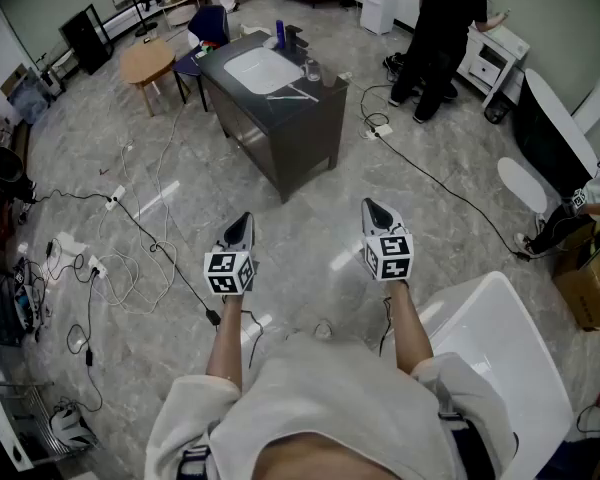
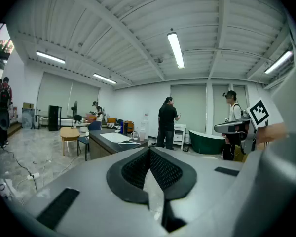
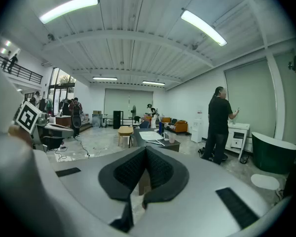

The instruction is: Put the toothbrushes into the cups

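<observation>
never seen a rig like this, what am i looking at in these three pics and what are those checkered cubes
There is no robot: a person holds a two-jaw gripper in each hand, and the marker cubes are part of those tools. The head view looks down from the person's head at the left gripper and right gripper. The other two pictures come from cameras riding on each gripper, looking along its jaws. Both pairs of jaws are closed with nothing between them. Some way ahead stands a dark vanity cabinet with a white sink; on its top lie thin white sticks, probably the toothbrushes, near the cups. Nothing is picked up yet. Another person in black stands farther back.
</observation>
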### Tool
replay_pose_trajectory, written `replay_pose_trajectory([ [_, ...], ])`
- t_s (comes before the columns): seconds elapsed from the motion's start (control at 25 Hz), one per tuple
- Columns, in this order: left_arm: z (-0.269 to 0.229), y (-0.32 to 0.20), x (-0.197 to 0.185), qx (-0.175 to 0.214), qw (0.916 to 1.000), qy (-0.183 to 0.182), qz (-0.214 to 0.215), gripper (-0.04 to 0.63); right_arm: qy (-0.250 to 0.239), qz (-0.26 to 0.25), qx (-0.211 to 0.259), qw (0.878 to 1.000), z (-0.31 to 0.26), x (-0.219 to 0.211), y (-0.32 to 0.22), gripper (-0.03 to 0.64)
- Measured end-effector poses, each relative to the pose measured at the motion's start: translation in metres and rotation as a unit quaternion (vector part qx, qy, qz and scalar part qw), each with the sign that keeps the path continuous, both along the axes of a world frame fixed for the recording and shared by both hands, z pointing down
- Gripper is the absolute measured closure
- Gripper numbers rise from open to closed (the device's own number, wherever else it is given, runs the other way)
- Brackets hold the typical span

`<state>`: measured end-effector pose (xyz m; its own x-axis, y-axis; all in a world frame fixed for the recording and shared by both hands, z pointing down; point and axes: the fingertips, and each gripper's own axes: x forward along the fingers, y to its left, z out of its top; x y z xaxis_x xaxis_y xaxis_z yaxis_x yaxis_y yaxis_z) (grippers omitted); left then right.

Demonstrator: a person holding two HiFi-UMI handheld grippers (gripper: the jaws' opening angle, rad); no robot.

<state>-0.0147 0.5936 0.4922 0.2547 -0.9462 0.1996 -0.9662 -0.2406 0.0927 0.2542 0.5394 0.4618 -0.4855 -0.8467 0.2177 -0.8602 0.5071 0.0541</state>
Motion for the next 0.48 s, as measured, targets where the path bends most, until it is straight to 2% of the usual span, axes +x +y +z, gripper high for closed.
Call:
replay_pose_trajectory([
  [0.48,0.0,-0.001,0.013,-0.001,1.0,0.001,-0.006,0.569,-0.004,-0.007,-0.005,1.0,0.005,0.011,-0.001,0.603],
])
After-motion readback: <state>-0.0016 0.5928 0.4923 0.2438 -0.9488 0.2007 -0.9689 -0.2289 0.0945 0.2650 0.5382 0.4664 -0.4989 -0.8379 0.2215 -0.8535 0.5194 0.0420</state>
